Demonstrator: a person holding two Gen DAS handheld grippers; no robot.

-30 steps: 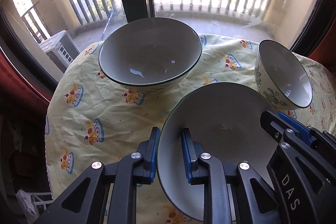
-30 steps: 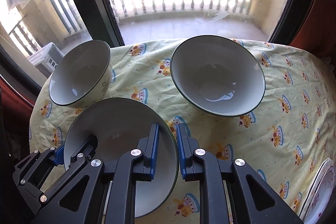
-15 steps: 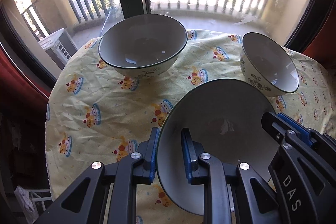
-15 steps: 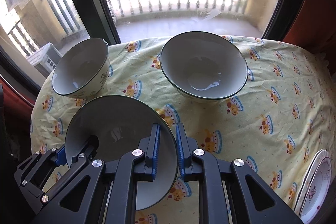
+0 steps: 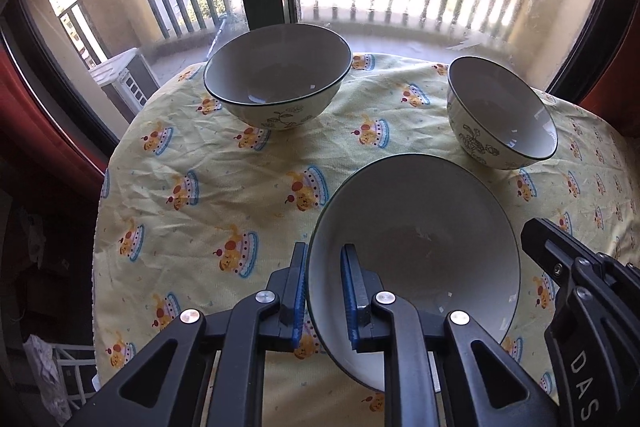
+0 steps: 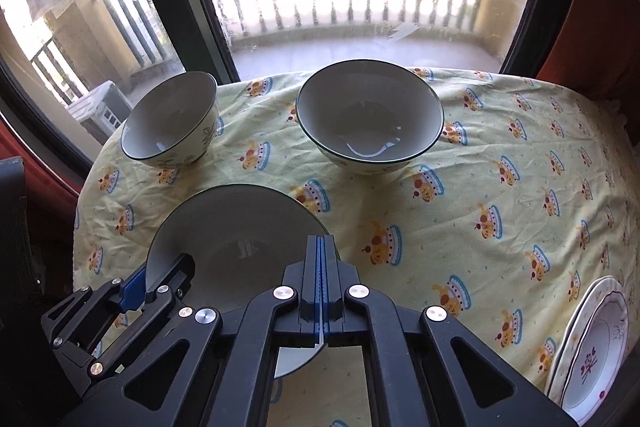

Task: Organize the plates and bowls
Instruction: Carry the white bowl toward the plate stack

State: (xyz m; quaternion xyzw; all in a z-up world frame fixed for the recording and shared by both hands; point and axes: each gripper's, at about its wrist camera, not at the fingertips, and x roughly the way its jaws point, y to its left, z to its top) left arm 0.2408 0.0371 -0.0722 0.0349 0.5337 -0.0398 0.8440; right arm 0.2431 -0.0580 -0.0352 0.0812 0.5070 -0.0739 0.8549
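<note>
Green-rimmed bowl (image 5: 416,251) is hanging tilted above the table (image 5: 224,195), caught between both tools. Left tool (image 5: 323,291) is straddling the bowl's left rim, one blue pad outside the wall and one inside, with a little gap showing around the rim, so the fingers are spread slightly wider than the wall they are bracketing. Right tool (image 6: 321,281) is pinching the same bowl (image 6: 236,227) at its opposite edge, its blue pads pressed nearly together with only the thin rim showing between them.

Ahead of the left tool and slightly to its left, a second large bowl (image 5: 278,87) with a dark rim and a leaf sketch on its side is sitting upright on the yellow cartoon-printed tablecloth (image 5: 192,155). Ahead and to its right, a smaller floral bowl (image 5: 500,115) is sitting well apart from the large one.

From the right tool, the large bowl (image 6: 370,115) is lying straight ahead and the smaller bowl (image 6: 172,119) ahead to the left. Far to the right tool's lower right, a white plate (image 6: 592,339) with a red motif is resting at the table's edge.
</note>
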